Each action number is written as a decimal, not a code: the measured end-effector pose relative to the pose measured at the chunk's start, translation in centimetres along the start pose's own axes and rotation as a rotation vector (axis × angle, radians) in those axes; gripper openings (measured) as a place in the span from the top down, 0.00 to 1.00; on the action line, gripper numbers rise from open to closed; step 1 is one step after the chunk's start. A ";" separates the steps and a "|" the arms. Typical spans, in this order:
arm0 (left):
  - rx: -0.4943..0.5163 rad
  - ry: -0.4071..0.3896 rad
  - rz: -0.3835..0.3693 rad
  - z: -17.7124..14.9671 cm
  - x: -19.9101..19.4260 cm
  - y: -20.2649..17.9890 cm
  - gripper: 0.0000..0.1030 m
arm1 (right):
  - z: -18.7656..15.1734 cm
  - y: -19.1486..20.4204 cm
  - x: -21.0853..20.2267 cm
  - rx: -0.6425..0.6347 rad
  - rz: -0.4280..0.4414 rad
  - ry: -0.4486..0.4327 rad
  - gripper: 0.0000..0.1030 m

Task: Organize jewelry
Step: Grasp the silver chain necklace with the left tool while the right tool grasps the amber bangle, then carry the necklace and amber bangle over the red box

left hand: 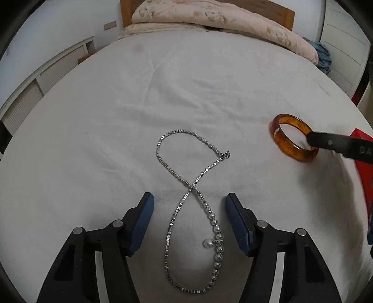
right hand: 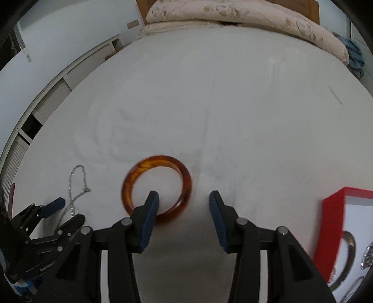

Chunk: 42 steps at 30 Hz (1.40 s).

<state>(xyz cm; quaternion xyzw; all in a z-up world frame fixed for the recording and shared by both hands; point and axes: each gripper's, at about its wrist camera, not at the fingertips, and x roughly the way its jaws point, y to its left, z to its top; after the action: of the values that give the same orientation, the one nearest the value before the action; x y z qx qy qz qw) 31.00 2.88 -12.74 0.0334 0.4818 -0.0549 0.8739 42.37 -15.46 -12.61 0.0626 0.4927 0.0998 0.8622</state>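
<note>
Bed surface: white, lightly creased bed sheet (left hand: 186, 93), with a folded beige floral quilt (left hand: 221, 18) at the far end. Item one: silver chain necklace with a run of pearl beads (left hand: 193, 205), lying flat on the sheet in a figure-eight loop. The left gripper (left hand: 188, 219) hangs over its lower loop, blue-padded jaws standing apart on either side of the chain, touching nothing. Item two: translucent amber-brown bangle (right hand: 156, 186), resting on the sheet to the right of the necklace, well apart from it. The right gripper (right hand: 184, 209) has jaws partly spread; one finger (right hand: 149, 209) sits inside the ring, the other outside, the near rim between them but not pinched. Item three: red jewelry box with white lining (right hand: 335, 228), open at the far right edge, holding silvery pieces too small to identify.
</note>
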 end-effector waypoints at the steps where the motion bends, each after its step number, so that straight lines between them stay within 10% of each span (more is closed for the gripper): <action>1: -0.001 -0.002 -0.007 0.0 0.1 0.1 0.39 | -0.2 0.0 0.4 -0.011 0.005 0.002 0.58; 9: 0.010 -0.055 -0.037 0.3 1.0 0.2 0.53 | 0.1 1.7 2.5 -0.132 -0.001 -0.017 0.63; 19: -0.013 -0.062 -0.123 0.3 0.4 0.9 0.97 | 1.4 1.9 3.7 -0.128 -0.040 -0.060 0.89; 42: 0.017 -0.144 -0.144 0.3 -10.1 -1.7 0.98 | -1.9 2.1 -12.1 -0.039 -0.007 -0.235 0.91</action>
<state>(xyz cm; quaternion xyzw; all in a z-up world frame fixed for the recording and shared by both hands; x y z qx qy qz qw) 25.65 1.76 -4.06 0.0019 0.4184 -0.1241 0.8997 34.52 -16.19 -3.02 0.0554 0.3865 0.0984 0.9154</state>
